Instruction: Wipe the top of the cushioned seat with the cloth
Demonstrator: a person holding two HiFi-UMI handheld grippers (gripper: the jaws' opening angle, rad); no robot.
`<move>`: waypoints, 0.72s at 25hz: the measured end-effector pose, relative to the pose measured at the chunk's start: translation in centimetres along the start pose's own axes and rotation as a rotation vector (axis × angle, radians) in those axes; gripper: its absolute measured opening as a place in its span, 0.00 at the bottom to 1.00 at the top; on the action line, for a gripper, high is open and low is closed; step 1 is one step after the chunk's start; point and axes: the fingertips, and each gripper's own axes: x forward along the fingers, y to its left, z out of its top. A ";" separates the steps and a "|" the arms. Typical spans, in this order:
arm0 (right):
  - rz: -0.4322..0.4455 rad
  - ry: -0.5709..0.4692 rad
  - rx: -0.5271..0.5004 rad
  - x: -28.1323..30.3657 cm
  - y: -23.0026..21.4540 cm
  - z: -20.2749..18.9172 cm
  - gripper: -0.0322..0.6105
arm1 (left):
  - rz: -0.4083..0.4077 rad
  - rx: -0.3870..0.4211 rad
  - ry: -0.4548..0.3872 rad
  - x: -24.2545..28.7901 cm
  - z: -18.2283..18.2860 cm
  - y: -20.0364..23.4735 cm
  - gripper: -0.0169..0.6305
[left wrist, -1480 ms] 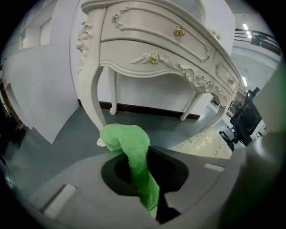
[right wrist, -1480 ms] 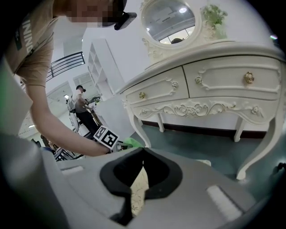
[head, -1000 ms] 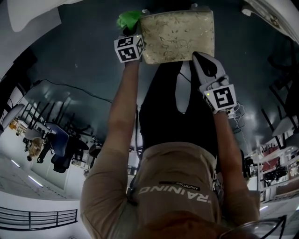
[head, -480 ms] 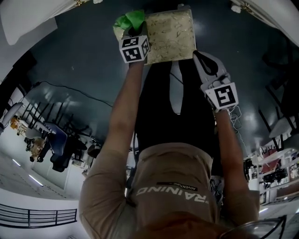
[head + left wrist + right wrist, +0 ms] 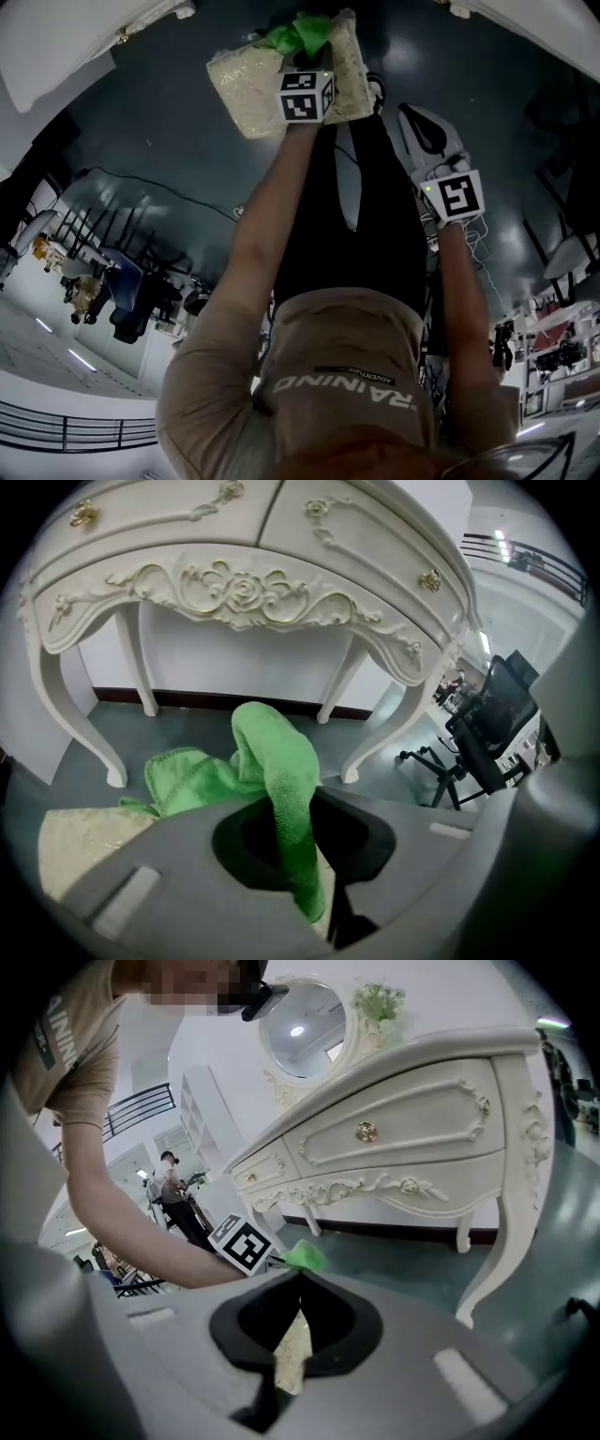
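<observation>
Print: the person's tan shirt [image 5: 352, 375] reads "RAINING", first letter possibly cut off by a fold; the smaller line on it looks like "ADVENTURE", too small to be sure. Square black-and-white markers on both cubes, no readable text.

Cloth [image 5: 300, 34]: bright green, terry-like with a stitched edge, bunched. One fold runs through the closed jaws of the left hand-held gripper [image 5: 306, 66], which is clamped on it; the rest lies crumpled on the far part of the seat top.

Cushioned seat [image 5: 242, 86]: pale cream-gold upholstery with a fine leafy pattern, padded top, roughly rectangular. It stands on the dark grey floor [image 5: 169, 122] just in front of the white desk [image 5: 244, 592], turned at an angle to the person.

Right hand-held gripper [image 5: 412, 120]: jaws together, nothing between them, held beside the seat's near right corner, apart from it.

Desk: carved scrollwork, gilt knobs, curved legs; oval mirror [image 5: 305, 1026] on top.
</observation>
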 end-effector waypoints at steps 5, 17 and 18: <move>-0.005 -0.001 0.018 -1.4 -1.1 -0.9 0.05 | -0.069 0.020 0.025 2.0 0.3 -4.9 0.10; -0.027 0.009 0.032 -2.5 -0.8 -2.9 0.05 | -0.387 0.063 -0.026 -0.4 0.9 -14.2 0.10; -0.030 0.006 0.032 -2.4 -0.4 -2.9 0.05 | -0.404 0.063 -0.044 -1.2 1.1 -14.5 0.10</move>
